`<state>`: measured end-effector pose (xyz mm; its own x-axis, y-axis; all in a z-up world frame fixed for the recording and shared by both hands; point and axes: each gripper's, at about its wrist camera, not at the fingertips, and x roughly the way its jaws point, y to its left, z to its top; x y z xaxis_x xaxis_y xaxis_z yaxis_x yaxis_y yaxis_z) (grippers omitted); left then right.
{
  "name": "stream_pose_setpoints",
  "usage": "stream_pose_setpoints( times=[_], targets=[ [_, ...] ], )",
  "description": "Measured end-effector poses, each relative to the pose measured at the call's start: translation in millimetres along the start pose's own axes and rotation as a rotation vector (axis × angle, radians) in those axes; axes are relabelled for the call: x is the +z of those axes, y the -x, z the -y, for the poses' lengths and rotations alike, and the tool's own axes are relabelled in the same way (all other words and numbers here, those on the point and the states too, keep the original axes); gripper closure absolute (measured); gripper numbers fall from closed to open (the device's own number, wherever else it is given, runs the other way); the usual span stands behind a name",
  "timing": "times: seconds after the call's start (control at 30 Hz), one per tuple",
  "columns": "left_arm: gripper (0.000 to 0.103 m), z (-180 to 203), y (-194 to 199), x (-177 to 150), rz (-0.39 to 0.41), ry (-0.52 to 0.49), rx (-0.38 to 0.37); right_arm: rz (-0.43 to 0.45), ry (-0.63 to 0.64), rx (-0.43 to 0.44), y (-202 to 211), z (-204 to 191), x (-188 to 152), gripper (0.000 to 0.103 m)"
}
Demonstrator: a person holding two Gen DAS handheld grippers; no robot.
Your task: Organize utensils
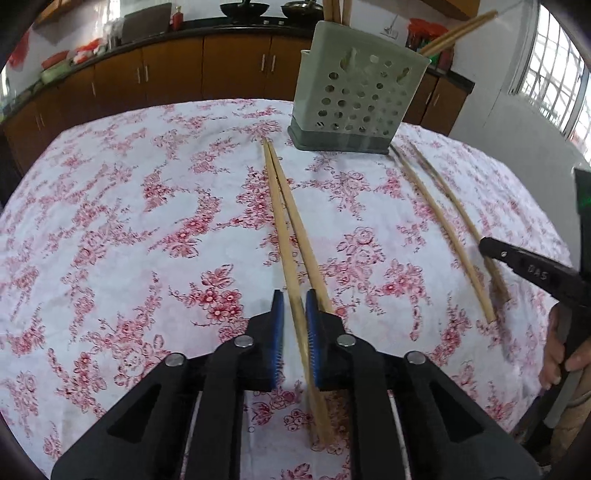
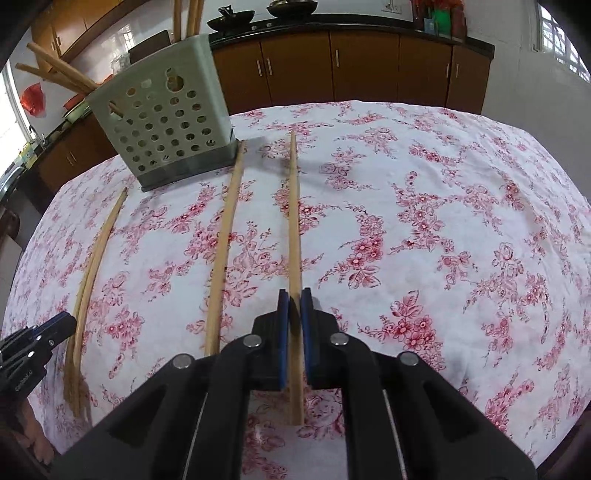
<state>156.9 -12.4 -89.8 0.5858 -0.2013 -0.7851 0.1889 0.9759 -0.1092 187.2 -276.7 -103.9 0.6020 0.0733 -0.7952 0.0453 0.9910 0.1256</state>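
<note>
On the worktop (image 1: 110, 221), four chopsticks remain outside the holder (image 1: 358, 92); left gripper (image 1: 295, 314) and right gripper (image 2: 294, 314) fingers each pinch one chopstick.

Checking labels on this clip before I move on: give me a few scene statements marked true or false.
1. The perforated holder stands upright on the tablecloth. True.
2. The holder is empty. False: stored chopsticks stick out of its top.
3. The right gripper has a single chopstick between its pads. True.
4. The left gripper sits over bare cloth with nothing between its pads. False: a paired chopstick runs between them, and its partner lies just to the right.
5. Spoons lie loose on the tablecloth. False: only chopsticks lie there.
</note>
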Motion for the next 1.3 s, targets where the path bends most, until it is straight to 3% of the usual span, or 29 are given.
stream_pose_setpoints(
  times=[0.07,0.17,0.37,0.53,1.3],
  targets=[
    [0.094,0,-2,2,-0.001,-0.007,0.018,0.009,0.032,-0.011,0,-6,-2,0.085],
    [0.095,-11,-8,14,-0.001,0.003,0.057,0.019,0.049,-0.038,-2,-6,1,0.094],
    [0.095,-65,-20,43,0.011,0.111,0.155,0.054,-0.017,-0.124,-11,24,16,0.095],
    [0.095,-87,-20,44,0.048,0.163,0.143,0.077,-0.023,-0.163,-14,32,19,0.09],
    [0.094,-95,-16,40,0.062,0.197,0.116,0.076,-0.02,-0.165,-13,32,18,0.088]
  ],
)
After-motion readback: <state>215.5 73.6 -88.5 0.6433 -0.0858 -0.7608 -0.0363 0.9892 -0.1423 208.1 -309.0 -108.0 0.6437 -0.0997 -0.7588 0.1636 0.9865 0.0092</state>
